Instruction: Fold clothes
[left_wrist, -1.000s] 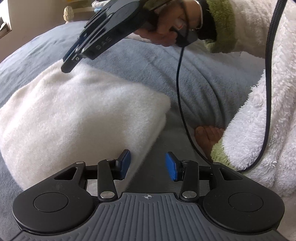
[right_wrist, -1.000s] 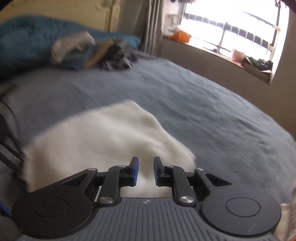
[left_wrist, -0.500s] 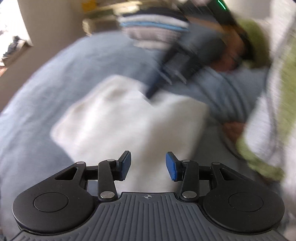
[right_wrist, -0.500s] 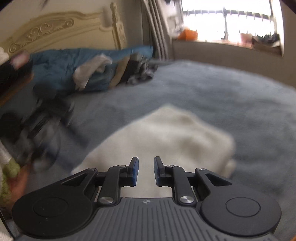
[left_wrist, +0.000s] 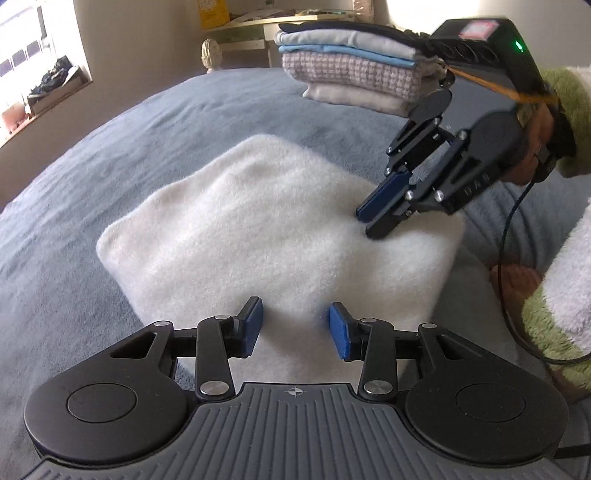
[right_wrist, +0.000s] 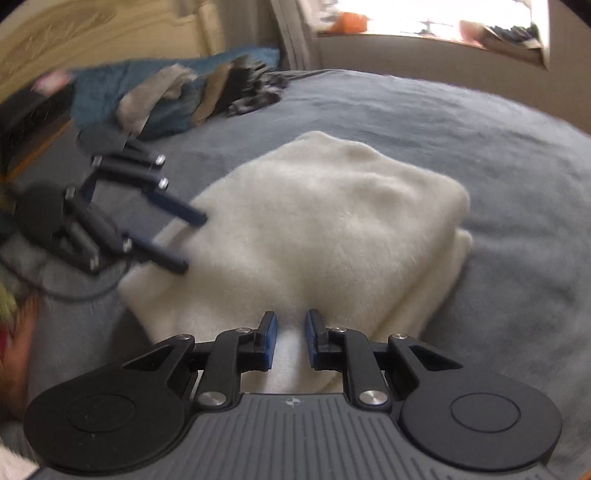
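Observation:
A folded white fleece garment (left_wrist: 273, 229) (right_wrist: 332, 225) lies on the grey-blue bed (left_wrist: 74, 221). My left gripper (left_wrist: 295, 326) hovers at its near edge, jaws open, with only the fleece's surface showing in the gap. The right wrist view shows it (right_wrist: 188, 242) at the garment's left edge, fingers spread apart. My right gripper (left_wrist: 373, 223) (right_wrist: 291, 339) points down onto the garment's right side, tips touching the fleece. Its jaws stand a narrow gap apart and nothing is pinched between them.
A stack of folded clothes (left_wrist: 351, 70) stands at the far side of the bed. A pile of unfolded clothes (right_wrist: 207, 92) lies near the headboard. A person's white and green fleece sleeve (left_wrist: 565, 295) and a black cable (left_wrist: 502, 258) are on the right.
The right gripper has come down from above the garment until its tips touch the fleece. The left gripper has swung round to the garment's near edge, bringing the folded stack into view.

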